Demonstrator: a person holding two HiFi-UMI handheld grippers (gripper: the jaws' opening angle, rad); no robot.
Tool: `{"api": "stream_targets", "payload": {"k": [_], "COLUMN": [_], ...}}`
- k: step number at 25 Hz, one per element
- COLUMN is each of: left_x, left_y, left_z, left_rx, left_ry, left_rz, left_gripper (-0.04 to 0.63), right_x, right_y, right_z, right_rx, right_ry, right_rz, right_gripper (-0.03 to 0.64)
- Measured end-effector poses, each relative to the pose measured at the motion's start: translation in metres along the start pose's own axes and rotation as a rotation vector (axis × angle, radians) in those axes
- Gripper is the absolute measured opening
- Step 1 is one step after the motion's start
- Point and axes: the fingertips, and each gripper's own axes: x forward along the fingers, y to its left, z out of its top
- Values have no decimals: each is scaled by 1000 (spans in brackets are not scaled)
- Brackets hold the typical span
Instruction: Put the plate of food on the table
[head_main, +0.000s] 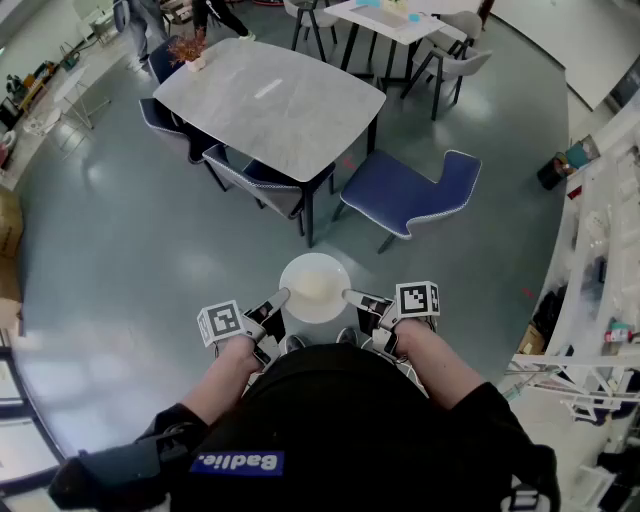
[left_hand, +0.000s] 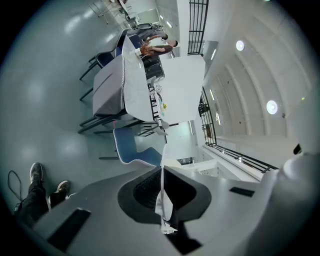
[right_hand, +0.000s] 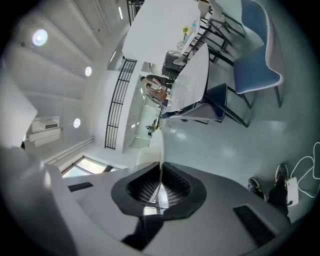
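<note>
Plate (head_main: 335, 272): white, round, pale food (head_main: 311, 292) at centre.

A glossy grey floor (head_main: 120, 250) carries a pale marble-topped table (head_main: 270, 100), a blue padded chair (head_main: 405, 190) beside its near corner. Round ceiling lights (left_hand: 271, 106) glow.

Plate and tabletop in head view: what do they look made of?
The plate is likely glazed ceramic or melamine: thin, smooth, white rim. The tabletop is a pale grey stone-look slab with faint veining and a soft sheen; marble, sintered stone or laminate, can't tell.
</note>
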Motion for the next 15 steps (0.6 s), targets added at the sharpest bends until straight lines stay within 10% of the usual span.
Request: {"api": "stream_targets", "payload": {"k": [15], "left_x": [0], "left_y": [1], "left_z": [-1], "left_rx": [-9], "left_ry": [1], "left_rz": [-1], "left_gripper": [15], "right_x": [0], "right_y": [1], "right_z": [0], "right_rx": [-2], "right_ry": [-3], "right_rz": [-4], "right_gripper": [20]}}
